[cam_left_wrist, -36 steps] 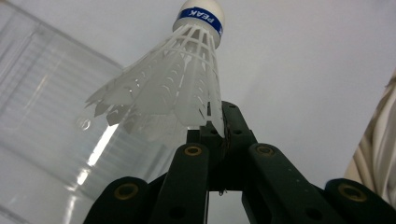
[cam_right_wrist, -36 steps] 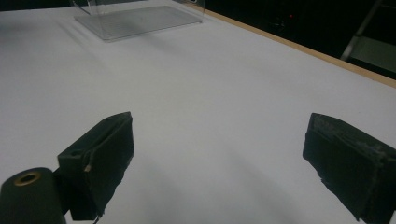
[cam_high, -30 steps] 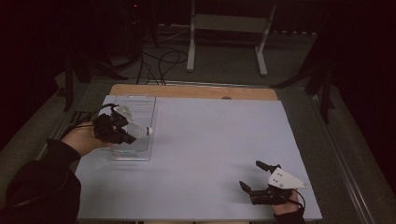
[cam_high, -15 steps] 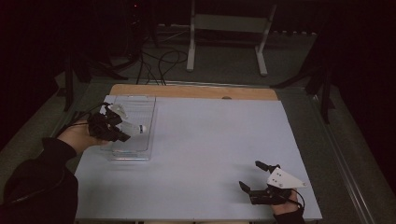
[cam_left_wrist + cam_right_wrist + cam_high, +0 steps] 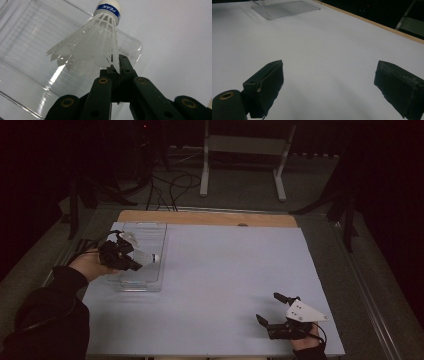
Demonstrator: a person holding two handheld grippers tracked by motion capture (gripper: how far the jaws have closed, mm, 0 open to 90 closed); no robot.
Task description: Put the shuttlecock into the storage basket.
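The high view looks forward and down from above the person's side, taking in the whole table [image 5: 220,270] and the dark floor beyond. The left gripper view sits very close, looking along its jaws at a shuttlecock [image 5: 95,42] and the clear tray [image 5: 27,50] under it. The right gripper view looks low across the table [image 5: 324,50] toward its far edge. All three views share the tray [image 5: 150,232] [image 5: 284,8] and the white surface.

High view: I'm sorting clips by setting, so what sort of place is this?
Probably a lab recording bench: a white-covered table with a wooden edge in a dark room, loose cables on the floor behind, and a metal stand.
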